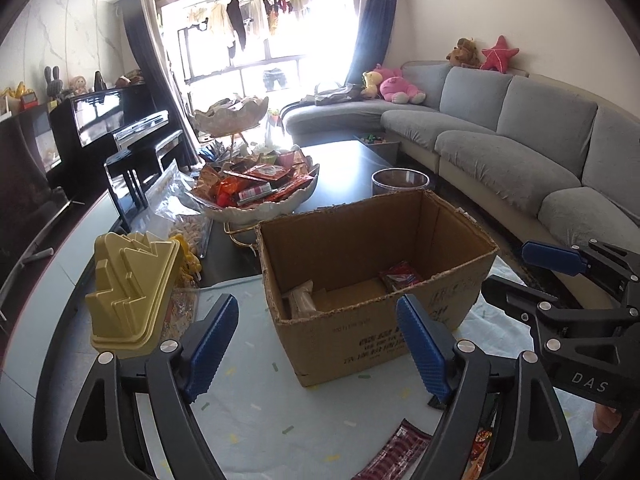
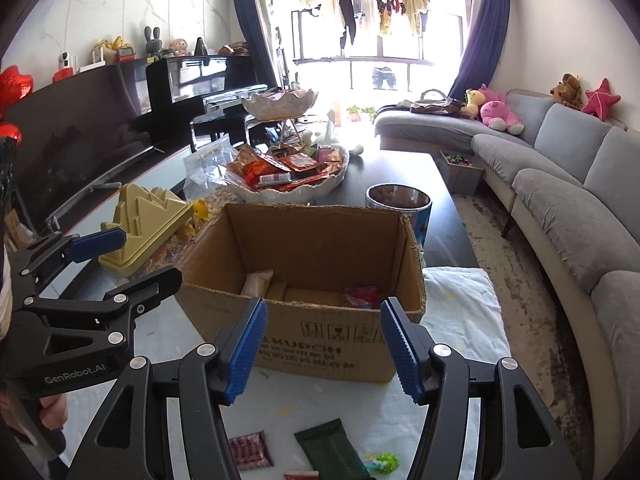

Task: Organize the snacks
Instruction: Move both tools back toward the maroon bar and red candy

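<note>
Two black grippers with ribbed blue pads, left (image 1: 316, 344) and right (image 2: 324, 344), hover wide-jawed and empty before one torn brown cardboard box (image 2: 320, 344) holding two snack packets: red (image 2: 362, 295), beige (image 2: 256, 284).

A dark coffee table (image 2: 404, 168) carried a pale cloth (image 2: 460, 320), and on it stood a cardboard box (image 2: 320, 344), with loose snack packets (image 2: 250, 450) lying nearby.
</note>
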Demonstrator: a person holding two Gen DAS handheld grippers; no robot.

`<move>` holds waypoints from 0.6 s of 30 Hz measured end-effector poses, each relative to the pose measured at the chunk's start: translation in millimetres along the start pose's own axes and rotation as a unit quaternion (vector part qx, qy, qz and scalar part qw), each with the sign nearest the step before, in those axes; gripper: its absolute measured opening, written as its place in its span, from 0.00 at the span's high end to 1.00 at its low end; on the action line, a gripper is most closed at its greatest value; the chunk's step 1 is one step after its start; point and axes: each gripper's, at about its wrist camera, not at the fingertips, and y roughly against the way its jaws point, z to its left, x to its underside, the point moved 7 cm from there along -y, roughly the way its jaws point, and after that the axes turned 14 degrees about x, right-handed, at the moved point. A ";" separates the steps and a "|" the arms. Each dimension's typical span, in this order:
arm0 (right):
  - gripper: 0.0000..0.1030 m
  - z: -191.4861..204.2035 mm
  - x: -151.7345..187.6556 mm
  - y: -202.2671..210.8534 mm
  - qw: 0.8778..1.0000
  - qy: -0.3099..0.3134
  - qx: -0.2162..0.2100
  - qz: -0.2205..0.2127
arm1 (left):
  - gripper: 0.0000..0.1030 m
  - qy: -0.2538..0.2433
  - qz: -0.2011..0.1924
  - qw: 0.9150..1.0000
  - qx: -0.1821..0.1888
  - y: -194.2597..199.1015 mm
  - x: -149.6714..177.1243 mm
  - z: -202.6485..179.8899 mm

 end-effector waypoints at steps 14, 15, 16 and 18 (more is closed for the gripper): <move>0.42 10.3 51.6 27.8 0.998 0.050 -0.002 0.030 | 0.19 -0.031 0.024 0.999 0.007 32.8 53.0 -23.5; 0.42 12.0 56.5 27.3 0.998 0.055 -0.003 0.035 | 0.19 -0.032 0.030 0.999 0.008 31.7 57.6 -24.4; 0.42 14.3 62.0 27.9 0.997 0.060 -0.005 0.040 | 0.19 -0.034 0.034 0.999 0.010 30.3 62.3 -25.0; 0.42 16.9 71.6 25.8 0.996 0.068 -0.007 0.052 | 0.19 -0.036 0.047 0.998 0.015 25.8 72.6 -26.1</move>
